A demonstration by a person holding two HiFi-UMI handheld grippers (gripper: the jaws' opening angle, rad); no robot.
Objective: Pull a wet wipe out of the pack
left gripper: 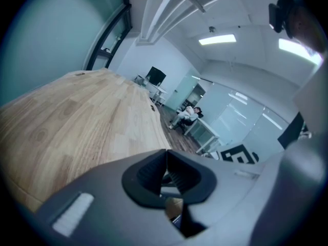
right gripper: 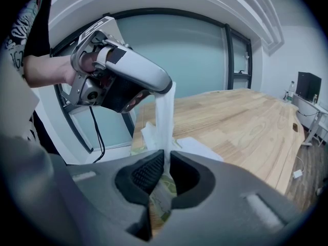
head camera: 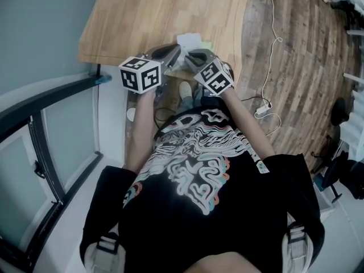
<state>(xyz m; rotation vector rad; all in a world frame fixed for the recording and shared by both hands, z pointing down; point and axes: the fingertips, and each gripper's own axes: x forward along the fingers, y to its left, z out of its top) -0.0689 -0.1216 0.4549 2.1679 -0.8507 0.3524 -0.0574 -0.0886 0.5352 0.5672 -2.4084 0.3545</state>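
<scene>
Above pack point(right gripper: 163, 198) in clamped right gripper point(right gripper: 167, 156), wet wipe point(right gripper: 165, 119) in clamped left gripper point(left gripper: 167, 160).

A light wooden table point(head camera: 148, 16) carries the wet wipe pack point(head camera: 190, 40) near its edge.

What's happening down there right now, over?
Left gripper shut on wet wipe, stretched up from pack. Right gripper shut on pack. Nothing in the way.

1. The right claw point(right gripper: 167, 163) has its jaws pinched nearly together on the green-printed pack point(right gripper: 163, 198).
2. A white wet wipe point(right gripper: 165, 119) stretches up from the pack to the left claw point(right gripper: 168, 87), which clamps its top end.
3. The wooden counter point(right gripper: 246, 122) lies behind.
</scene>
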